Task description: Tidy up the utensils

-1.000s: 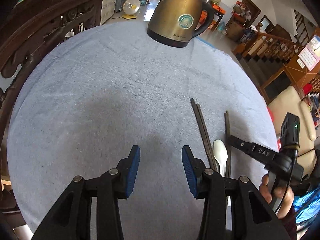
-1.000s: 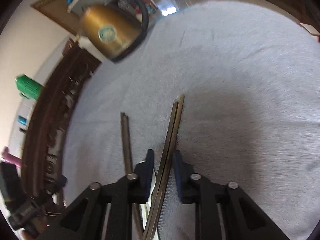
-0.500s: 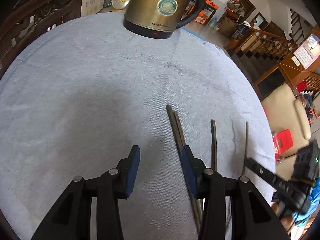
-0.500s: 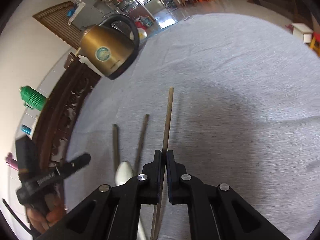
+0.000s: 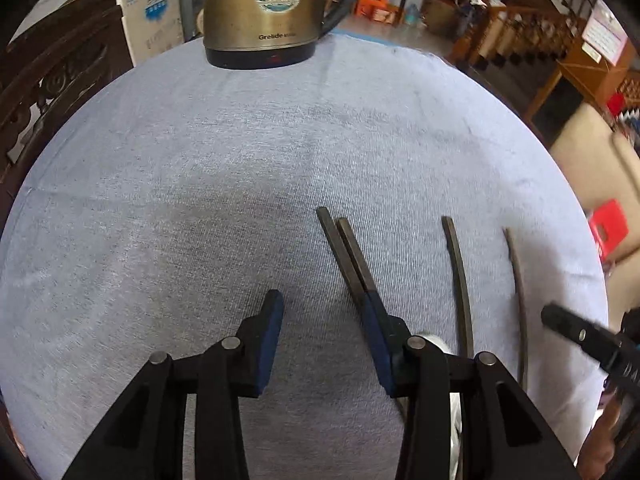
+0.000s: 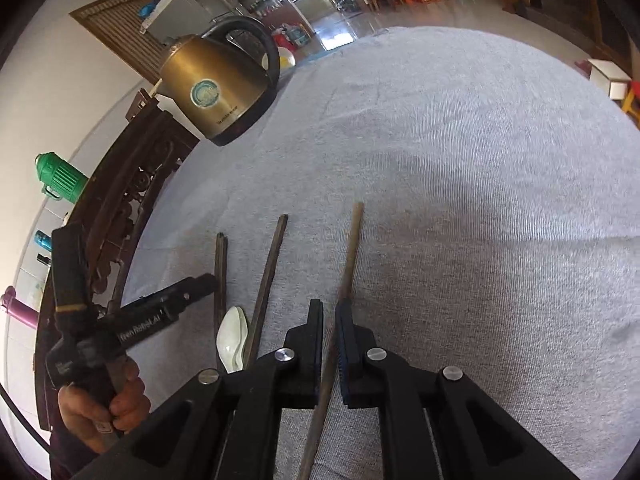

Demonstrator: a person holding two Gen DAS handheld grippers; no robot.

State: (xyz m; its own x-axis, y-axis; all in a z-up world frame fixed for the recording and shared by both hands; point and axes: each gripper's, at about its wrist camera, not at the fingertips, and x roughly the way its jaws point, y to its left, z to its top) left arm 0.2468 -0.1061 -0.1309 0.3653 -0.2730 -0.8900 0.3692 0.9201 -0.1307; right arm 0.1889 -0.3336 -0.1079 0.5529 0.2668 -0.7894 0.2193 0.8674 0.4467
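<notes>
4 chopsticks [image 5: 459, 276] and 1 white spoon [image 6: 233, 338] lie by 1 kettle [image 5: 264, 12] on the tabletop [image 5: 200, 180]. The right gripper [image 6: 329, 334] clamps 1 chopstick; the left gripper [image 5: 324, 334] hangs released, grasping nothing

White spoon [image 5: 434, 342] mostly hidden behind left hand-held gripper [image 5: 326, 344]

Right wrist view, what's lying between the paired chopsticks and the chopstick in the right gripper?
One lone dark chopstick and a white spoon on the cloth, seen in the right wrist view.
</notes>
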